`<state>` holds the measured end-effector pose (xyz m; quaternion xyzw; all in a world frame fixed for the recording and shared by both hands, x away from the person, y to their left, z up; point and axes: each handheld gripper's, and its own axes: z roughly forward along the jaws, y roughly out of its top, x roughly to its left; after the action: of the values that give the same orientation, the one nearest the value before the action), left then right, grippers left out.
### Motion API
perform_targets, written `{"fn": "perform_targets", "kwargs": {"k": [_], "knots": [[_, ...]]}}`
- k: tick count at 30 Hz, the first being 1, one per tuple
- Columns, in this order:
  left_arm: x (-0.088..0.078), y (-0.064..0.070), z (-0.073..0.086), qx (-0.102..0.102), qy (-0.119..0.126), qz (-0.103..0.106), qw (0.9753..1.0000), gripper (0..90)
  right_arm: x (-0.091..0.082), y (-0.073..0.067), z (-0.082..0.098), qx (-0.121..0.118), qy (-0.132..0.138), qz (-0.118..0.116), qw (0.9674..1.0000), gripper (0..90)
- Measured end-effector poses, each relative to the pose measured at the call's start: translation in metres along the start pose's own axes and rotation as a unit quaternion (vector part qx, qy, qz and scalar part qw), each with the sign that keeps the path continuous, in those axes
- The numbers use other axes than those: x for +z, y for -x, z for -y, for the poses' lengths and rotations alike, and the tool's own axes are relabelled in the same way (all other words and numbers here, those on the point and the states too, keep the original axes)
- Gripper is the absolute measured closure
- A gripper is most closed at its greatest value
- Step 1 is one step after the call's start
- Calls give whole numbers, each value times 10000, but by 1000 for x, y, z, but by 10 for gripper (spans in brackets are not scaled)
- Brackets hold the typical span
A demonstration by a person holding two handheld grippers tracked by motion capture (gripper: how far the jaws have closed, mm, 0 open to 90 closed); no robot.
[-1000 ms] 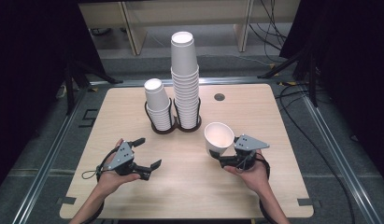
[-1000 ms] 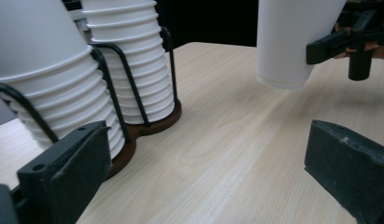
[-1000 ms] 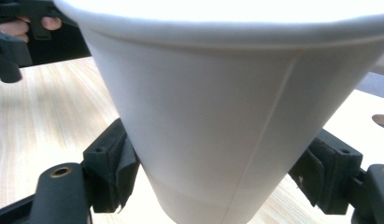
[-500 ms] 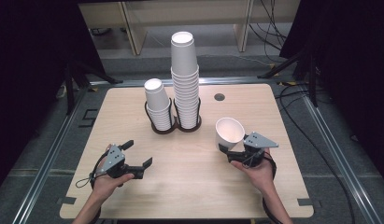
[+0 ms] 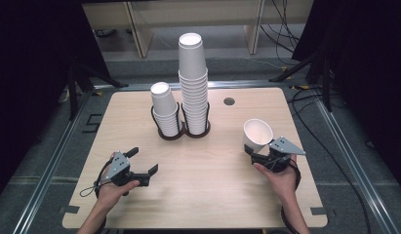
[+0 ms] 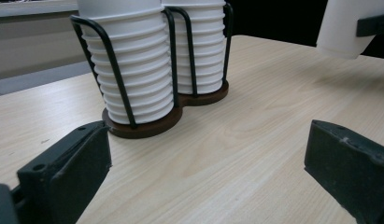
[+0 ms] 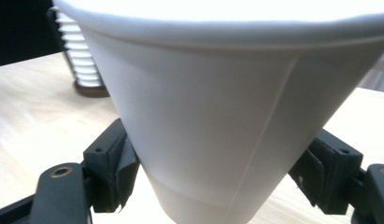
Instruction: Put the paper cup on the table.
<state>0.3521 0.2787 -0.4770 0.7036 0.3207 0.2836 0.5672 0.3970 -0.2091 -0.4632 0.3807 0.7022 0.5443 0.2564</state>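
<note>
A white paper cup (image 5: 257,134) (image 7: 217,116) is held upright just above the table at the right, with my right gripper (image 5: 260,155) shut on its lower part. The same cup's base (image 6: 348,28) hangs in the upper right of the left gripper view. Two stacks of white cups stand in a black wire holder (image 5: 182,130) at the table's middle back: a short stack (image 5: 165,109) (image 6: 133,70) on the left and a tall stack (image 5: 193,83) (image 6: 199,46) on the right. Near the front left, my left gripper (image 5: 145,162) (image 6: 203,172) is open and holds nothing.
The wooden table (image 5: 203,195) has a small dark round hole (image 5: 229,101) at the back right. A metal frame rail (image 5: 51,161) runs along the table's sides. Cables (image 5: 305,97) lie on the floor to the right.
The right gripper has carried the cup to the right and turned it more upright. The left gripper has drawn back toward the front left edge, still open.
</note>
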Motion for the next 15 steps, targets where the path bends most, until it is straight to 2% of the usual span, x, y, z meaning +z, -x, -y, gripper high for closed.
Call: {"fn": "perform_targets", "kwargs": {"k": [1,2,3,4,5,7,8,9,10,11,12,13,14,15], "knots": [[-1,0,0,-27,-40,-47,10000,3,-3,2,-1,-19,-11,250,9997,236],[-2,-1,1,-48,-37,-82,9999,3,-4,6,-1,-108,-9,362,9993,236],[-2,-1,2,-81,-18,-93,9999,3,-5,10,-1,-112,-58,364,9993,236],[-2,-2,2,-78,-24,-109,9999,3,-5,12,-1,13,-20,465,9989,236],[-1,-3,2,-68,5,-144,9999,3,-4,17,0,-97,17,525,9986,235],[-4,-4,2,-119,-112,-180,9997,3,-5,22,0,-22,-55,609,9981,236],[-4,-5,2,-125,-147,-199,9996,3,-3,25,0,-73,-4,715,9974,235],[-4,-5,2,-133,-152,-206,9996,3,-3,27,0,-27,-165,742,9971,235],[-4,-5,2,-127,-161,-212,9996,3,-2,29,0,-101,-168,792,9967,235],[-4,-5,3,-129,-170,-203,9996,3,1,31,1,-36,-136,790,9968,235],[-4,-5,3,-129,-189,-207,9995,4,2,34,1,-84,-177,826,9964,235],[-4,-5,3,-145,-193,-198,9995,4,3,35,1,-33,-265,846,9961,235],[-3,-5,4,-158,-124,-171,9997,4,4,37,1,-121,-302,914,9953,235],[-2,-5,5,-157,-93,-139,9997,4,6,38,1,-14,-431,897,9950,235]]}}
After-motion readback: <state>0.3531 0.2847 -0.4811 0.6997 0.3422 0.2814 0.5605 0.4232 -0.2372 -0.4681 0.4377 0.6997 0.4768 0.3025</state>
